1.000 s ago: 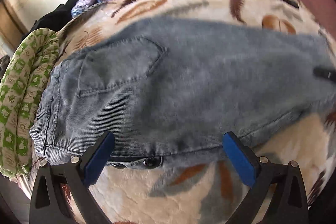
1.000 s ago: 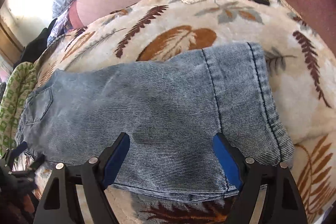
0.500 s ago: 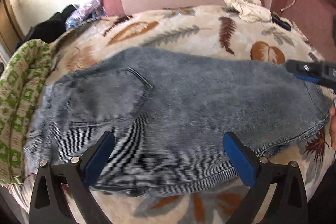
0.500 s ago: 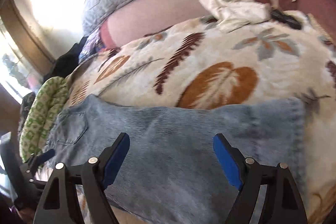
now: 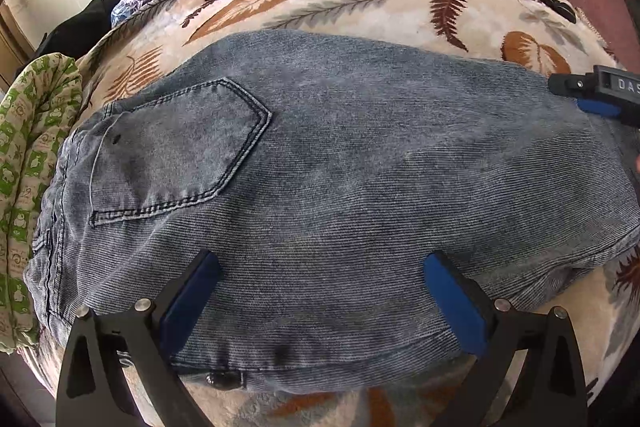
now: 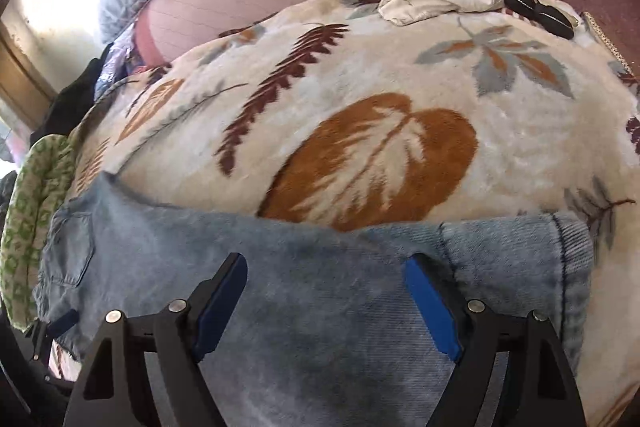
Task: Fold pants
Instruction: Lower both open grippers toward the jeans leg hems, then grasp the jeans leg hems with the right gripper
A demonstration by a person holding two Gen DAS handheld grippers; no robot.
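Showing the jeans (image 5: 340, 167) pocket (image 5: 180, 151), only left view; hem (image 6: 568, 267) seemingly right.

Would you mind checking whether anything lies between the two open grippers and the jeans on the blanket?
Nothing visible does. The left gripper and right gripper both hang open directly over the jeans, whose top surface is bare on the blanket.

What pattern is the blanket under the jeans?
Cream blanket with leaf prints; right wrist view.

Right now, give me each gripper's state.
Left gripper: open, over the jeans, holding nothing.
Right gripper: open, over the jeans, holding nothing.
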